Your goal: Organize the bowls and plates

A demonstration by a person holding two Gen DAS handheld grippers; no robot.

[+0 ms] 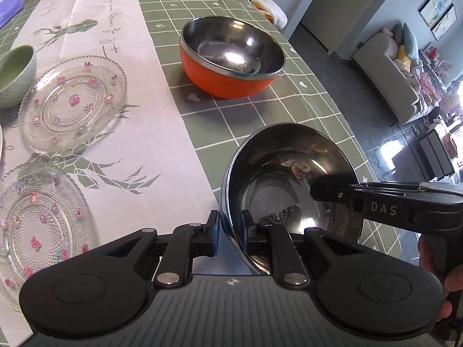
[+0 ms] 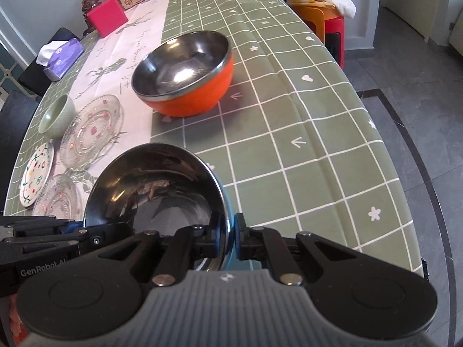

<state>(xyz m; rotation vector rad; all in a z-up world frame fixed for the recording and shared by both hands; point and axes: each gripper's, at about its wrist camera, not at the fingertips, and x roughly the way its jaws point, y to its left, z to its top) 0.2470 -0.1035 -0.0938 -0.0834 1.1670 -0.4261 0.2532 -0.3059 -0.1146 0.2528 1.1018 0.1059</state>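
Observation:
A steel bowl with a blue outside (image 1: 289,173) (image 2: 153,185) hangs tilted above the green checked tablecloth, held by both grippers. My left gripper (image 1: 231,232) is shut on its near-left rim, and it shows at the lower left of the right wrist view (image 2: 76,230). My right gripper (image 2: 230,240) is shut on the opposite rim and reaches in from the right in the left wrist view (image 1: 321,190). Beyond stands an orange bowl with a steel inside (image 1: 231,57) (image 2: 185,75), upright and empty. To the left lie two glass plates (image 1: 73,102) (image 1: 37,222), a green bowl (image 1: 14,75) and a painted plate (image 2: 36,179).
A pink box (image 2: 108,20) and a purple tissue pack (image 2: 62,57) sit at the table's far left, with bottles and small boxes at the far end. The table edge (image 2: 385,156) runs down the right, with floor beyond. An orange stool with a cloth (image 2: 318,3) stands beside it.

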